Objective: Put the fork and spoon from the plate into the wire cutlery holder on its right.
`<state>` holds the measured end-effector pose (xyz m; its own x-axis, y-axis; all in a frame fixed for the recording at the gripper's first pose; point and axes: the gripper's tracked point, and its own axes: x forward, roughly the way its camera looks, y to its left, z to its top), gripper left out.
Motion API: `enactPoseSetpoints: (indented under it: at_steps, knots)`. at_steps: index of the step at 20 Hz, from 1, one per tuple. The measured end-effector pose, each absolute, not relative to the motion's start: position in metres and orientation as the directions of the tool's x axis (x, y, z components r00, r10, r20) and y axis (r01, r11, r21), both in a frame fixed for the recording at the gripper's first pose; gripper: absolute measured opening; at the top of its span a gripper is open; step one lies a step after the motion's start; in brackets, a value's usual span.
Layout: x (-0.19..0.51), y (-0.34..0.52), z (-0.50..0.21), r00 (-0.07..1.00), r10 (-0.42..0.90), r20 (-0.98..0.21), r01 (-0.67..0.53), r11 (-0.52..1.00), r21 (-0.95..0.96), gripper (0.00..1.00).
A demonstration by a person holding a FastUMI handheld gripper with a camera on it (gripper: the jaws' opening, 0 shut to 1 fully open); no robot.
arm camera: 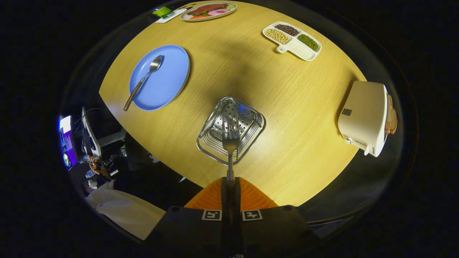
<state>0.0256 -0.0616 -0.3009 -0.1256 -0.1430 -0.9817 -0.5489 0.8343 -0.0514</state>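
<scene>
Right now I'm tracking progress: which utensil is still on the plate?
The spoon, lying across the blue plate; the fork is clamped in the gripper above the wire cutlery holder.

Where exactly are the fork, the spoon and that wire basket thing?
Silver metal fork [230, 143]: gripper view, on its tines, over the holder.
Silver metal spoon [155, 63]: gripper view, on its bowl, lying on the blue plate.
Square wire cutlery holder [251, 114]: gripper view, on its perforated inner wall.

Staged dining booth, round wooden table [287, 107] with toaster [364, 116], food dishes [292, 40], monitors [66, 139] beside
</scene>
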Motion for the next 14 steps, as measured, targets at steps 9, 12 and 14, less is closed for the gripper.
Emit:
enactPoseSetpoints:
  at_steps: [9, 12, 14]
  knots:
    - [0.044, -0.058, -0.307, -0.16, -0.144, -0.977, -0.535, 0.844, -0.037, 0.23]
    - [0.045, -0.045, -0.299, -0.128, -0.071, -0.989, -0.507, 0.862, 0.004, 0.73]
    - [0.045, -0.039, -0.292, -0.089, -0.026, -0.996, -0.49, 0.872, 0.021, 0.75]
